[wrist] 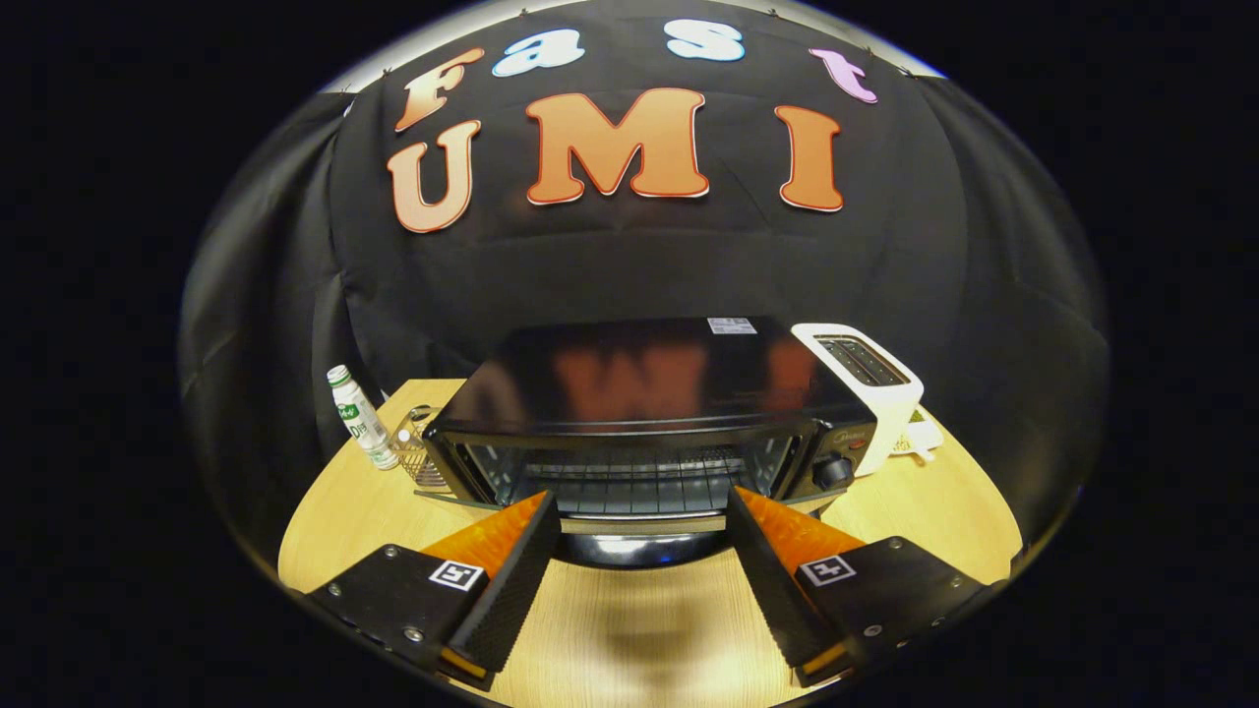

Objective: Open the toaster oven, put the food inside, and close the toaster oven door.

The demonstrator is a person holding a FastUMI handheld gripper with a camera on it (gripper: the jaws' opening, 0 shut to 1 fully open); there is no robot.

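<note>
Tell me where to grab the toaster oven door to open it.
Probably grip the bar handle along the door's near edge, coming straight on from the front. It runs crosswise between the open gripper's fingers, so the fingers would likely need turning to close above and below it.

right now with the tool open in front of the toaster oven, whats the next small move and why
Probably ease the tool forward and close it on the door handle. The fingers stand wide apart and hold nothing, and the handle lies between their tips. The toaster oven door looks about shut, its rack showing through the glass, so opening comes first. No food is in sight yet.
</note>
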